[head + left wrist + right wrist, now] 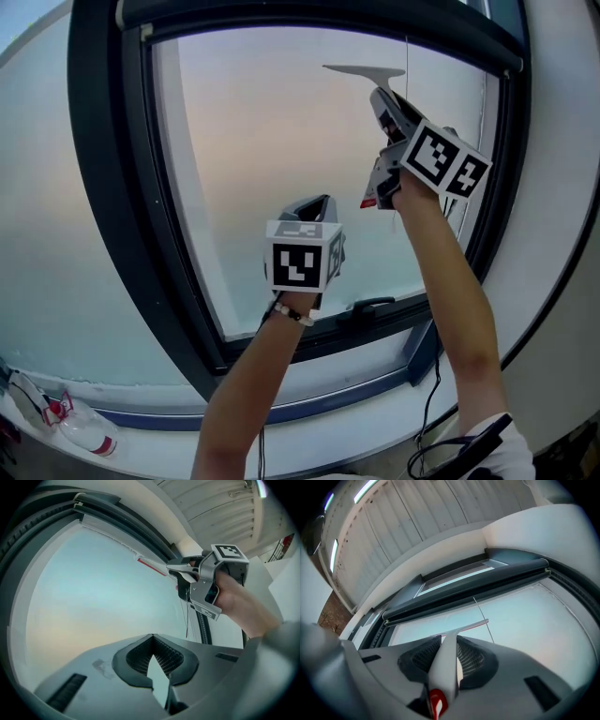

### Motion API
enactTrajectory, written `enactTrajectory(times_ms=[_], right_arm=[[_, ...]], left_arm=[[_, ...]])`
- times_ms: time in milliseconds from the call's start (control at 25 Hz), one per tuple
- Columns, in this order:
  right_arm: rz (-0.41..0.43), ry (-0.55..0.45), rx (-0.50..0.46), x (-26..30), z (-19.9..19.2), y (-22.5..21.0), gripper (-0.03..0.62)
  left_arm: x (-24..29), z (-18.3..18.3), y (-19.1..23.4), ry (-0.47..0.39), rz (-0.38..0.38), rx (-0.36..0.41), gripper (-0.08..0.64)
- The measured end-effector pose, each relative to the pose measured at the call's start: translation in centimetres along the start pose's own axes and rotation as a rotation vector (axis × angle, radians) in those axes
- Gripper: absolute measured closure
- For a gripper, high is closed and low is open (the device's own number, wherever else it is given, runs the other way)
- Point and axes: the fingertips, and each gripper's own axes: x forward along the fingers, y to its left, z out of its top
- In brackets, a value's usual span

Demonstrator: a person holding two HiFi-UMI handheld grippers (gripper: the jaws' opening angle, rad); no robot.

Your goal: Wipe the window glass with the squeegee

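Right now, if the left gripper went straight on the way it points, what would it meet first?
The window glass. Nothing shows between it and the left gripper, whose jaws are shut and empty. How far off is unclear.

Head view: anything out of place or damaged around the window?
No damage or spill shows. The squeegee is clamped in the right gripper, blade near the top of the glass. One oddity: a white-and-red item lies loose on the sill at lower left; I cannot tell what it is.
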Motion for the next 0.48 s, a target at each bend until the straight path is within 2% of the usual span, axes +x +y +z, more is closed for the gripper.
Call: enactTrajectory(times_ms=[200, 480], right_arm=[[0.034, -0.012, 0.073, 2.9, 1.6, -1.4, 0.5], [0.029, -0.005, 0.037, 4.1, 0.8, -1.5, 0.5]], left_arm=[[1.4, 1.7, 0.4, -0.023, 0.046, -0.013, 0.56], [2.0, 3.2, 0.6, -0.035, 0.075, 0.014, 0.56]])
